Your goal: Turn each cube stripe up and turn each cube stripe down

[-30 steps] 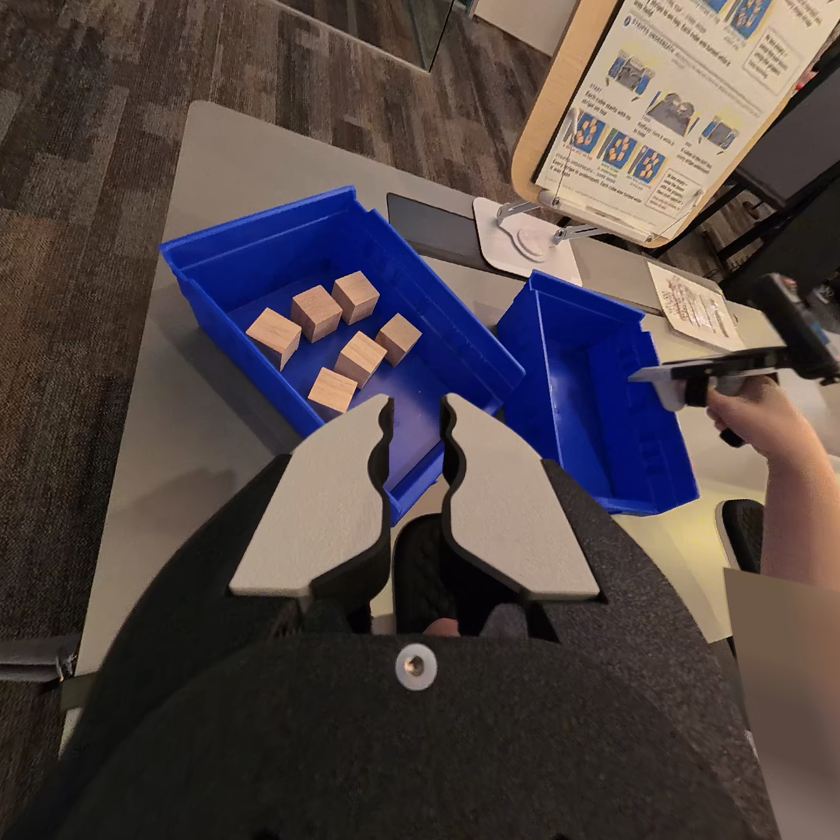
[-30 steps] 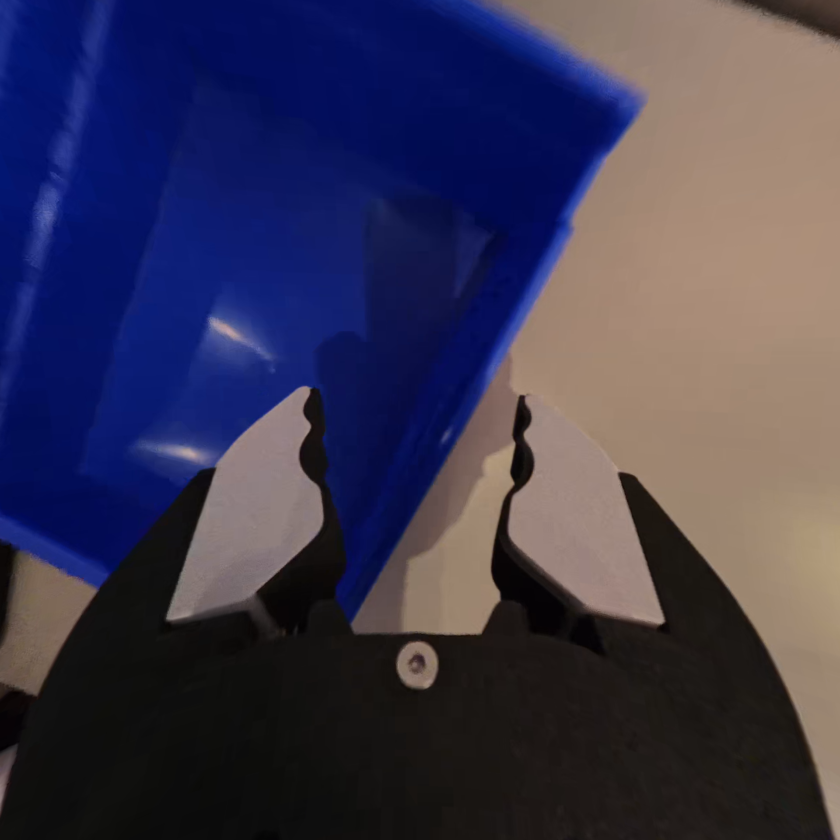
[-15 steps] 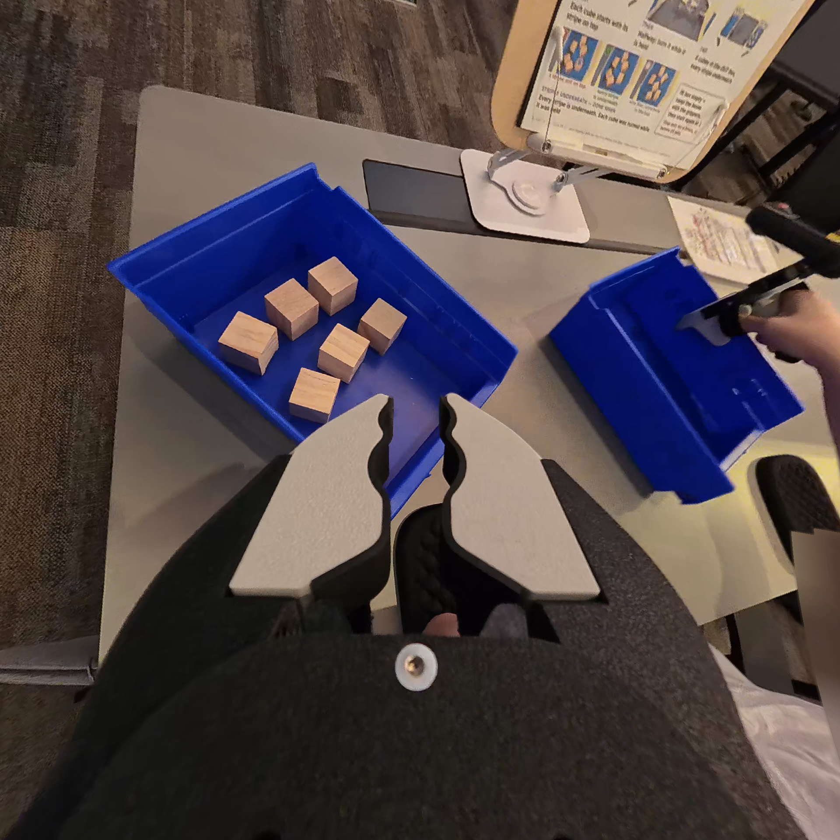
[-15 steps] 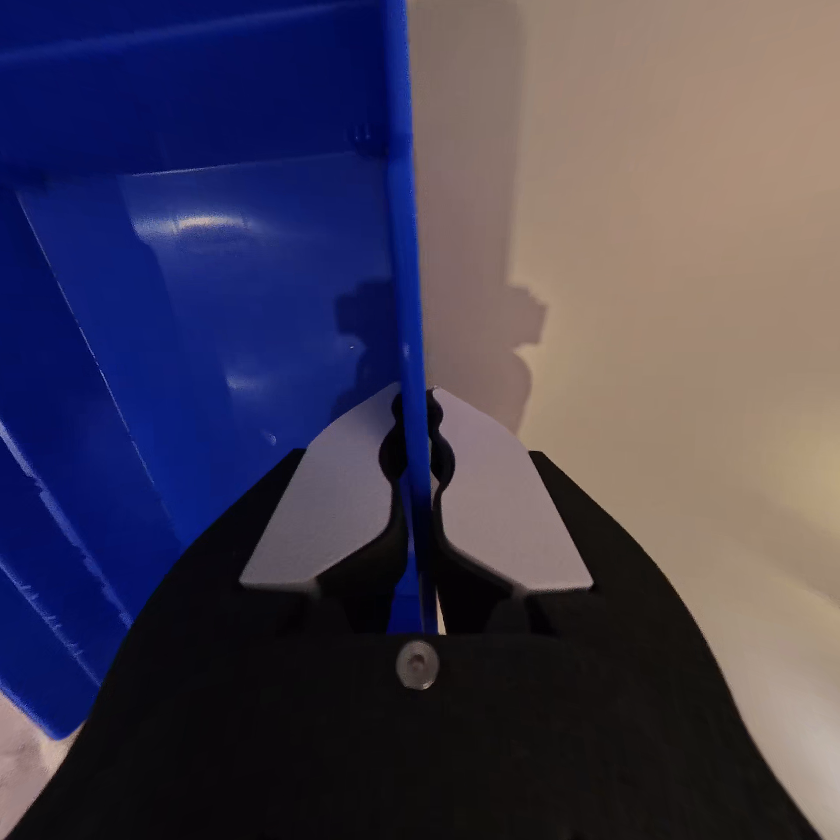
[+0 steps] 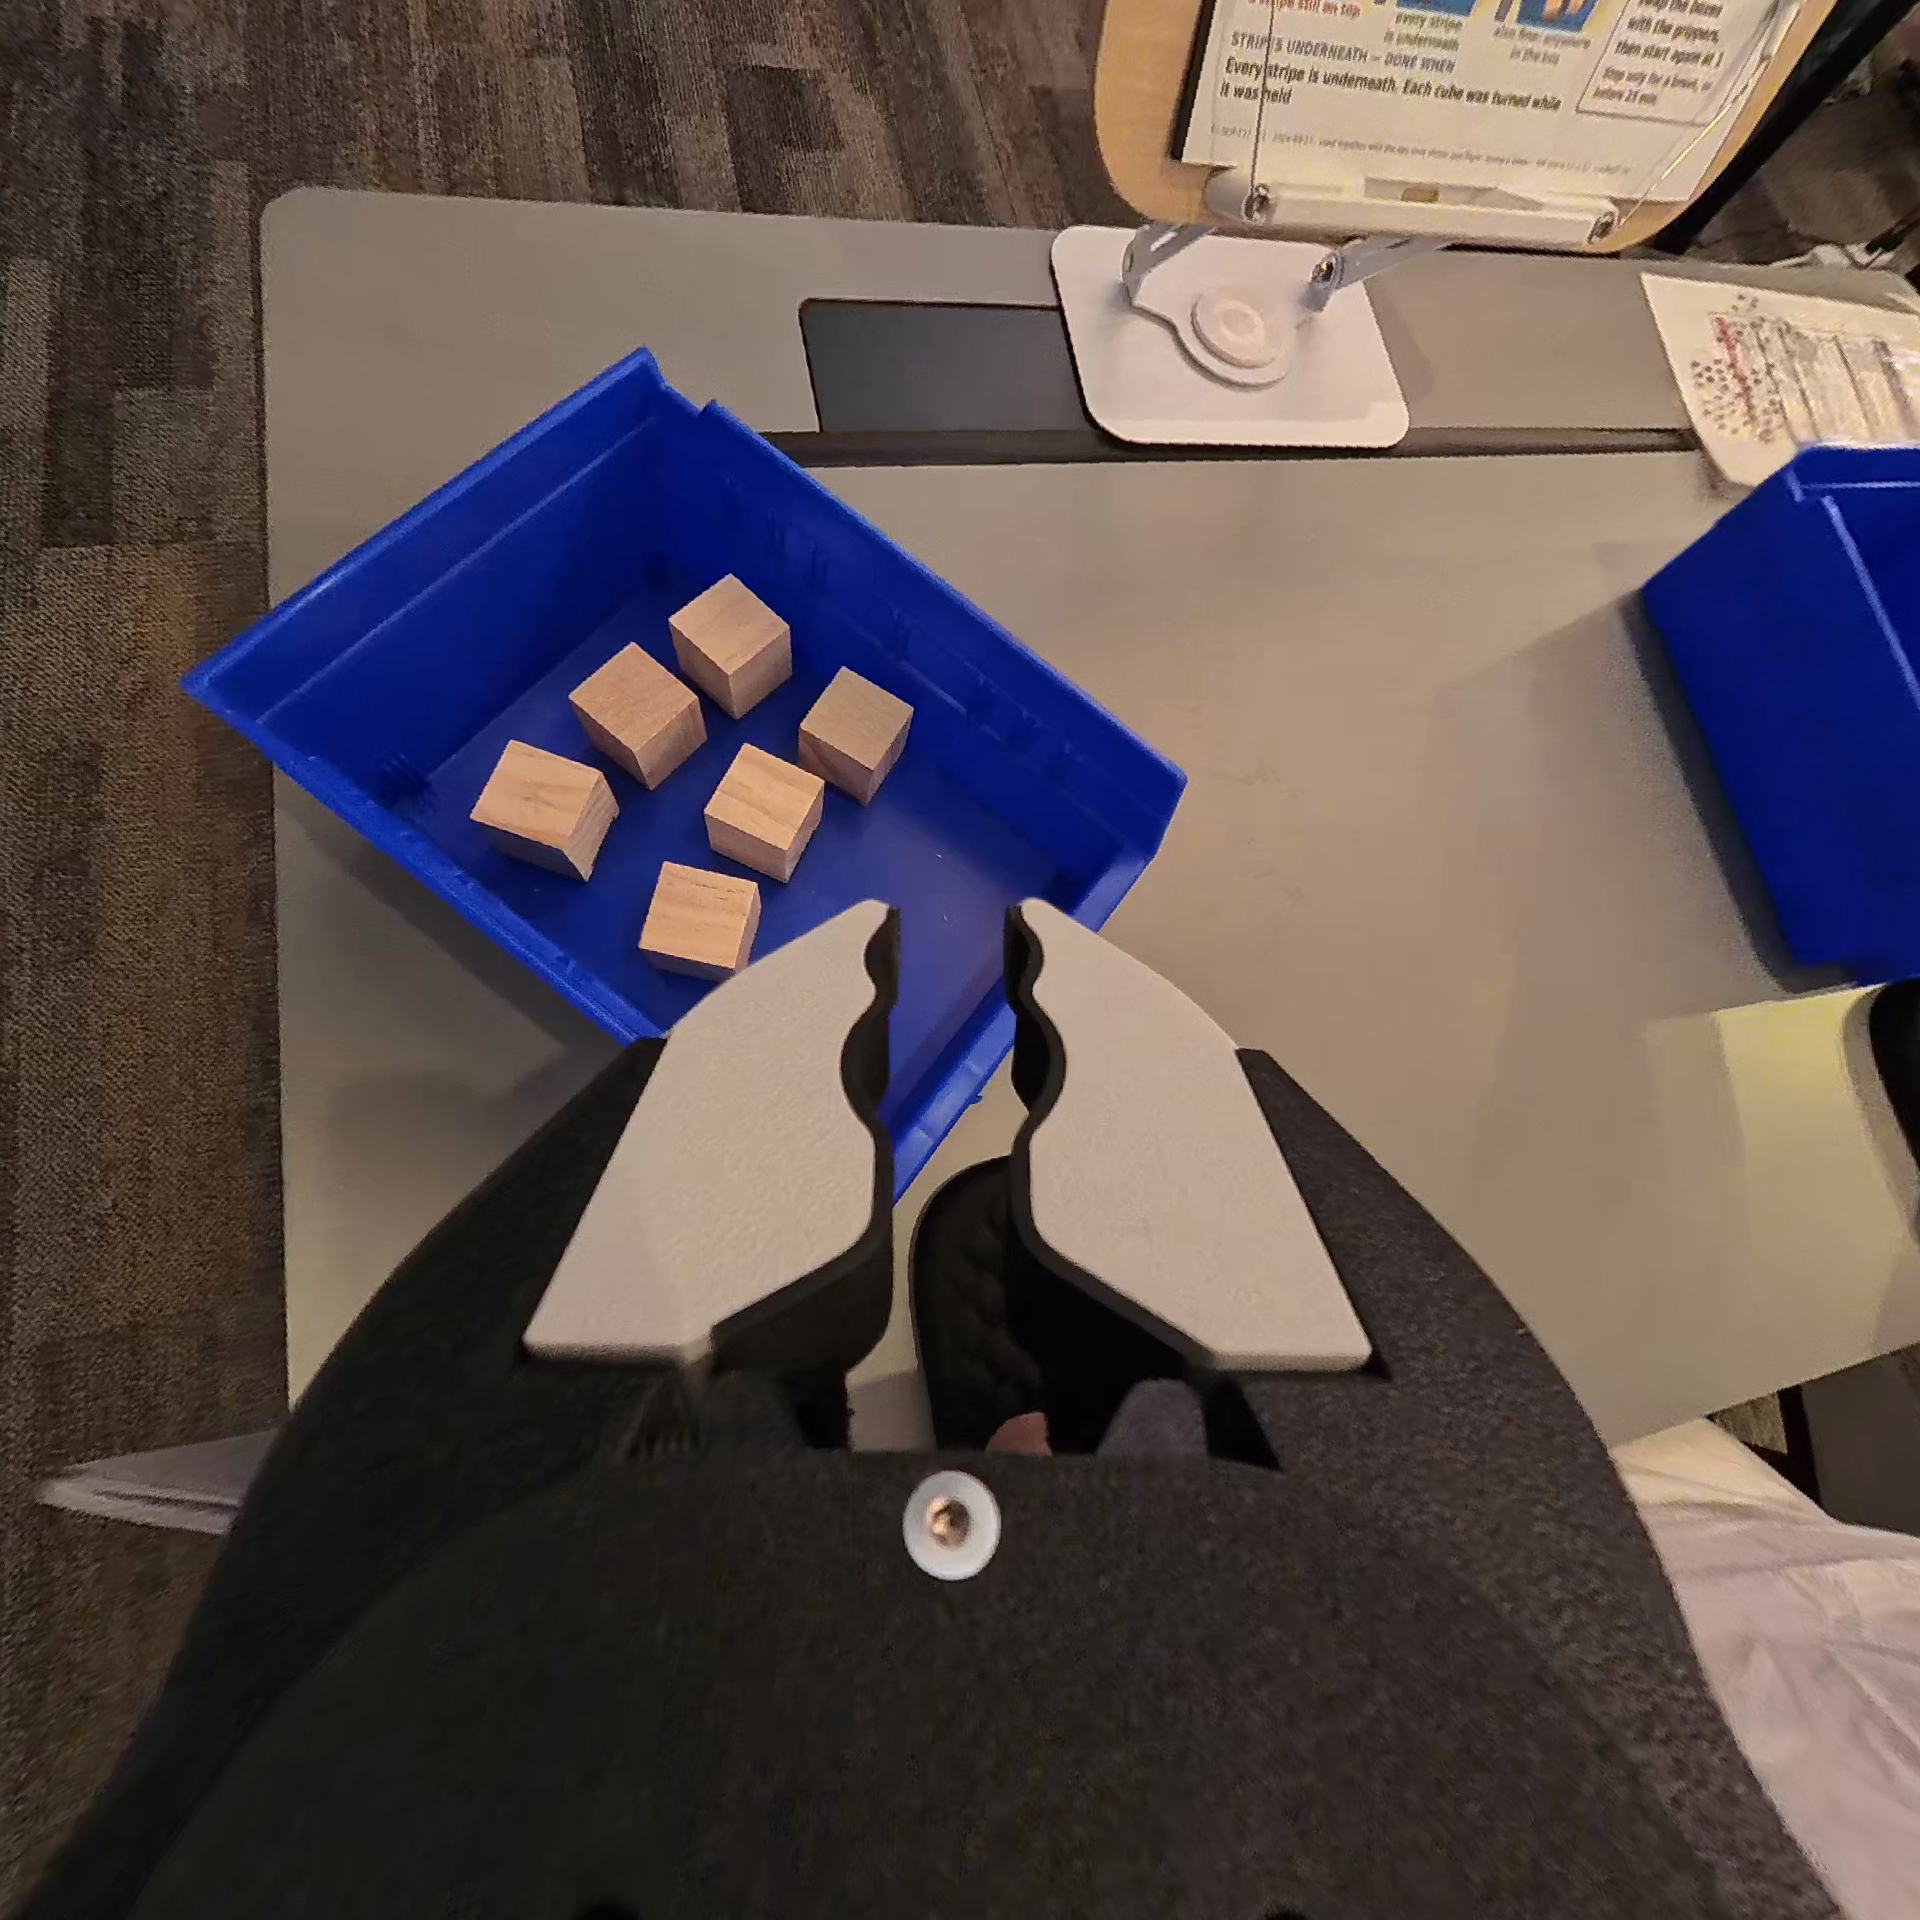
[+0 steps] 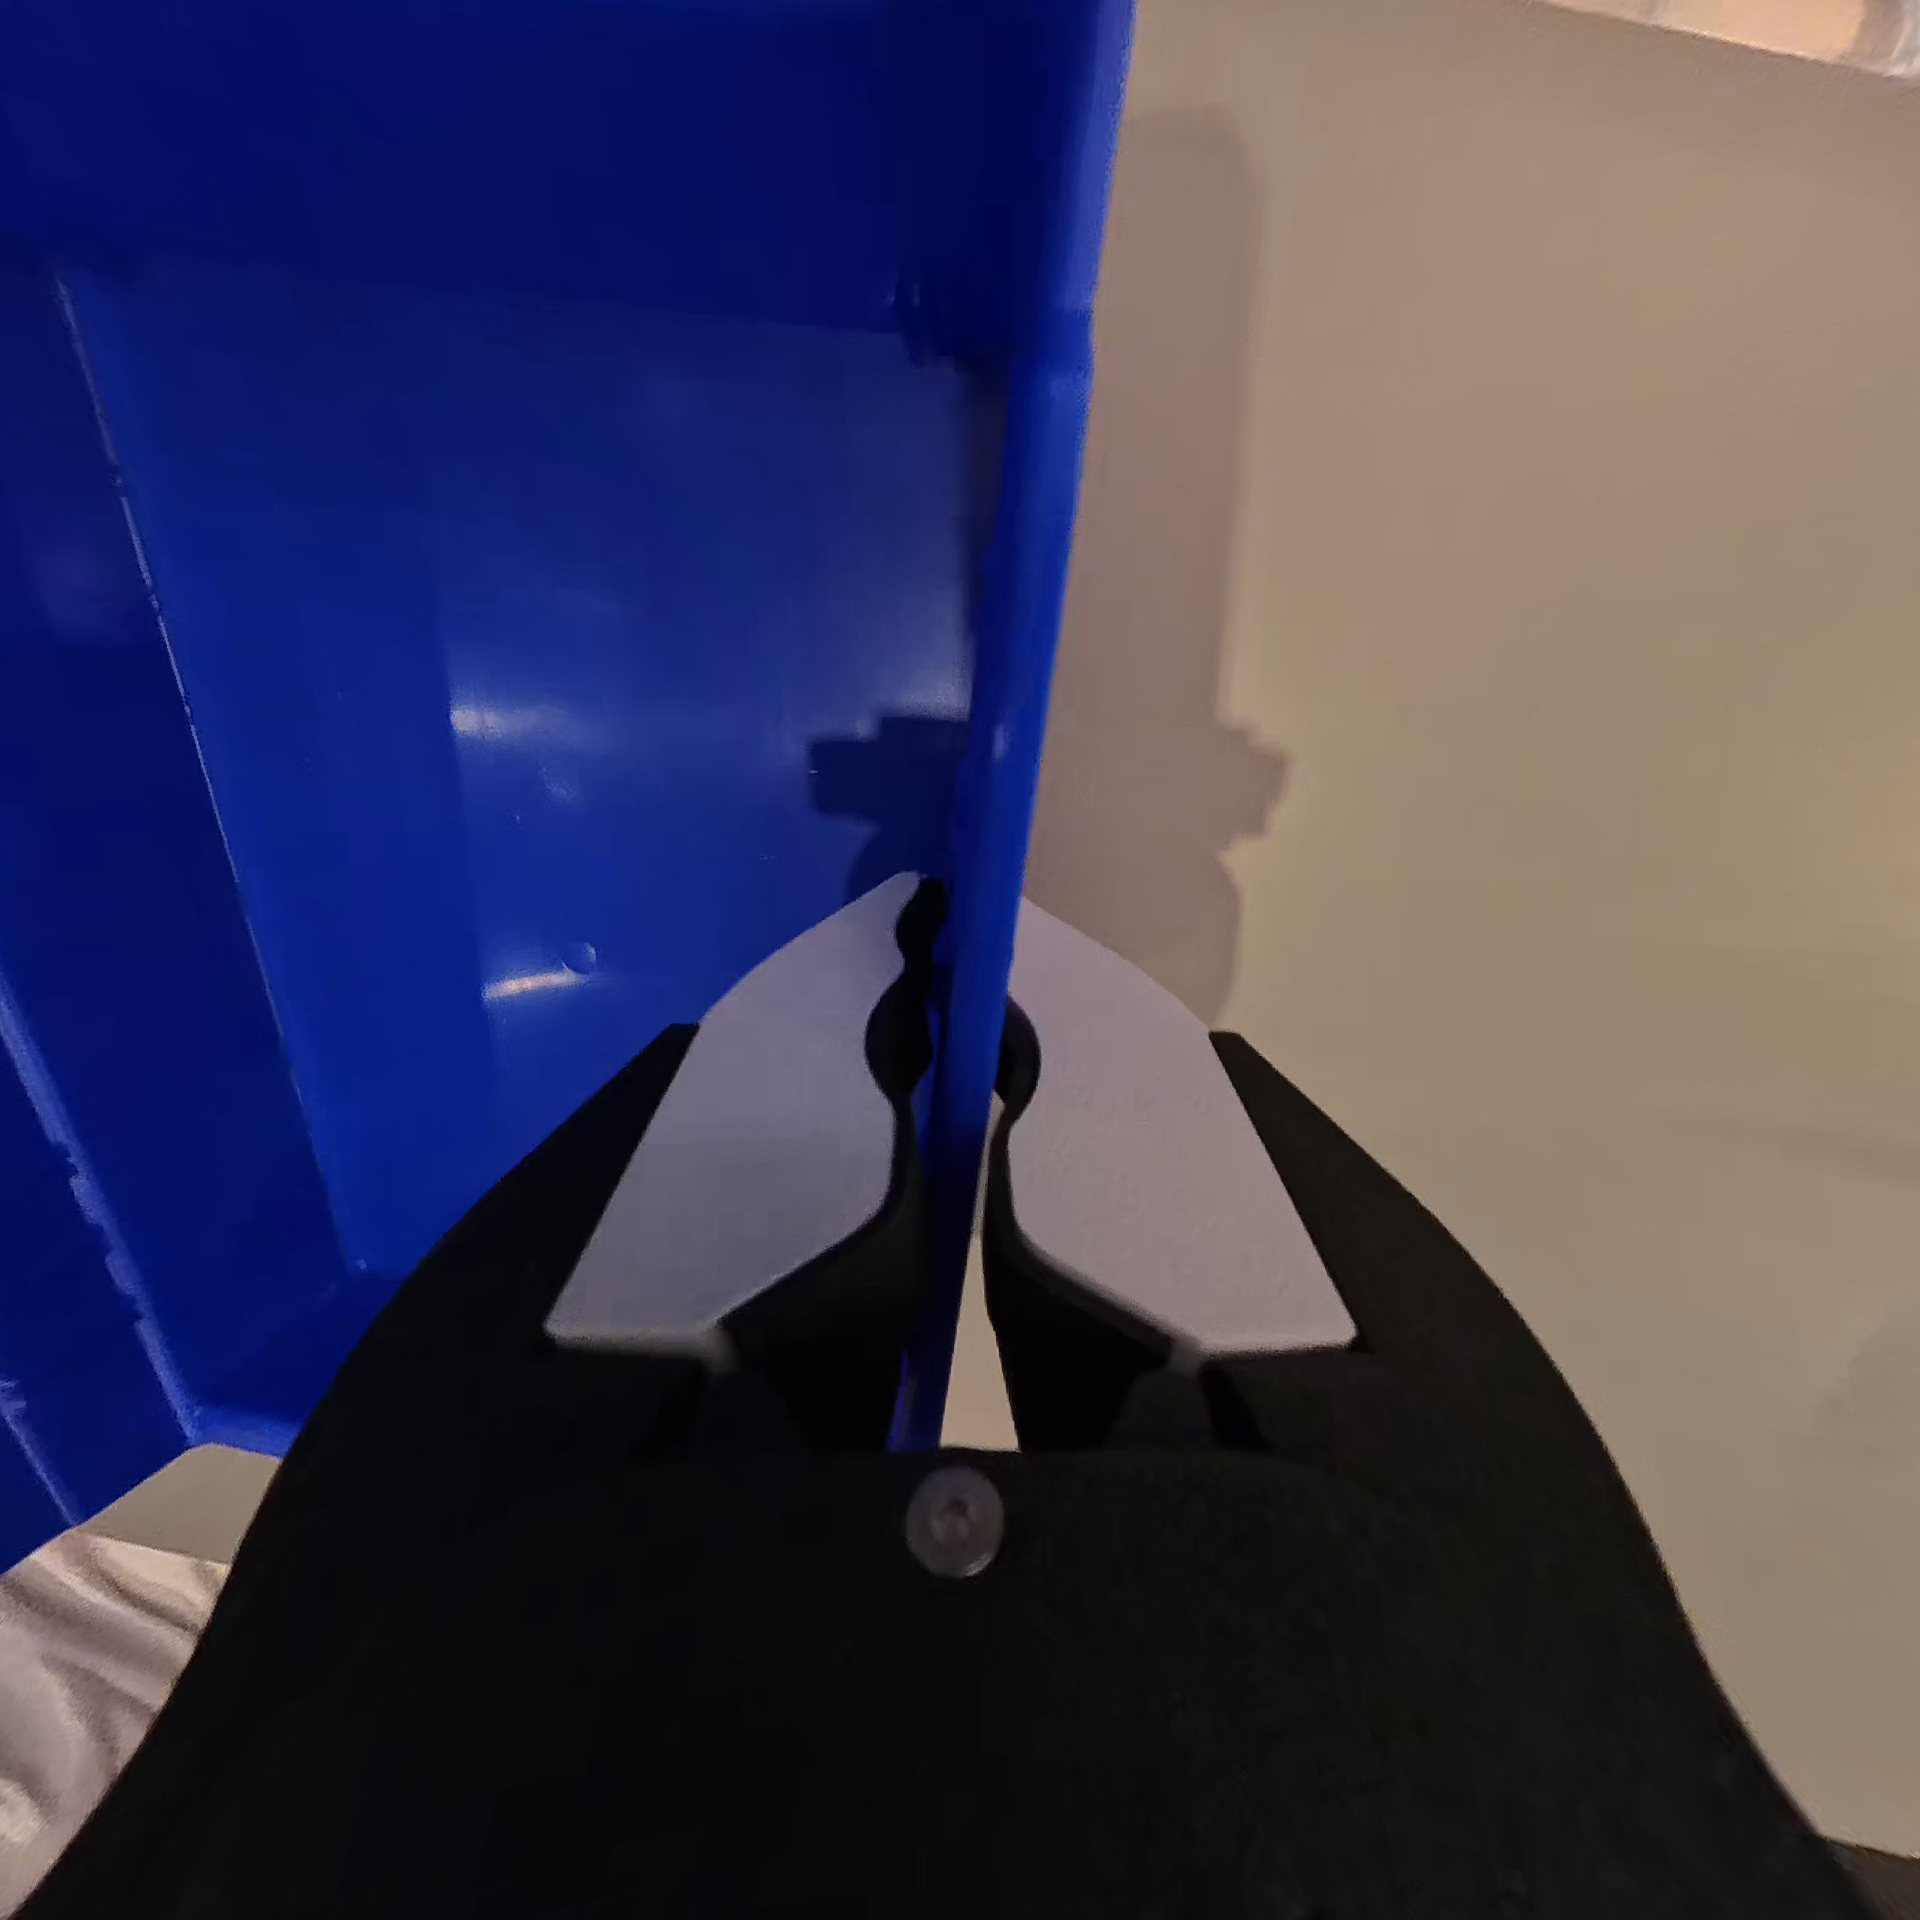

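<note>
Several plain wooden cubes lie in a blue bin on the left of the grey table; no stripe shows on their visible faces. My left gripper hovers above the bin's near corner, jaws a small gap apart and empty. A second blue bin stands at the right edge of the left wrist view. My right gripper is shut on that bin's side wall, with one finger inside the empty bin and one outside.
A white stand base holding an instruction board stands at the table's back. A dark panel sits beside it and a printed sheet lies at the back right. Carpet lies beyond the left edge.
The right gripper closed on the second bin's wall and moved it away to the right. The left gripper's view shifted, so the cube bin now sits more squarely ahead.
</note>
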Available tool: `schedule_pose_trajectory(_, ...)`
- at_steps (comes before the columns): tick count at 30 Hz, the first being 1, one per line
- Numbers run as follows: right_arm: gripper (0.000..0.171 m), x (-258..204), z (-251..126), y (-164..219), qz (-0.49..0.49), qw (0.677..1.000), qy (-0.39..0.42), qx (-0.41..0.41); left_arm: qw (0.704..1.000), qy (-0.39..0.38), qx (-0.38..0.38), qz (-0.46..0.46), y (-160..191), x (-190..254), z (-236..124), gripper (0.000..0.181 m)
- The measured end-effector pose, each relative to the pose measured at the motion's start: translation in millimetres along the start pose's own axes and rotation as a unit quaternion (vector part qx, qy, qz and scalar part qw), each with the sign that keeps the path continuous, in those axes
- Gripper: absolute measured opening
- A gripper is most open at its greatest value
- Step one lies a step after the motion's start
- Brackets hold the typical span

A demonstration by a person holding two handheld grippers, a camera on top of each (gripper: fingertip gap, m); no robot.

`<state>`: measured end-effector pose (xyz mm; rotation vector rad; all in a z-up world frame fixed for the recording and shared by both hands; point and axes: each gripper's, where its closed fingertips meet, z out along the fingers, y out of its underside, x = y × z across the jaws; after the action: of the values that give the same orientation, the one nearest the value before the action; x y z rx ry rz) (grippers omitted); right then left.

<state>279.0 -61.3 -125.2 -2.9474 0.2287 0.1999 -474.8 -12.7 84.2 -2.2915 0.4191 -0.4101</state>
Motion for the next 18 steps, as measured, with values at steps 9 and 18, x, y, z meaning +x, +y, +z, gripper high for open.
schedule_pose_trajectory(9,0.006,40,-7,6,0.012,1.0,-0.008,0.018,0.999,-0.024,-0.031,0.02,-4,9,19,0.019)
schedule_pose_trajectory(18,0.042,43,-82,-35,-0.061,0.96,0.131,0.242,0.992,-0.09,0.065,0.064,-32,-12,-11,0.026)
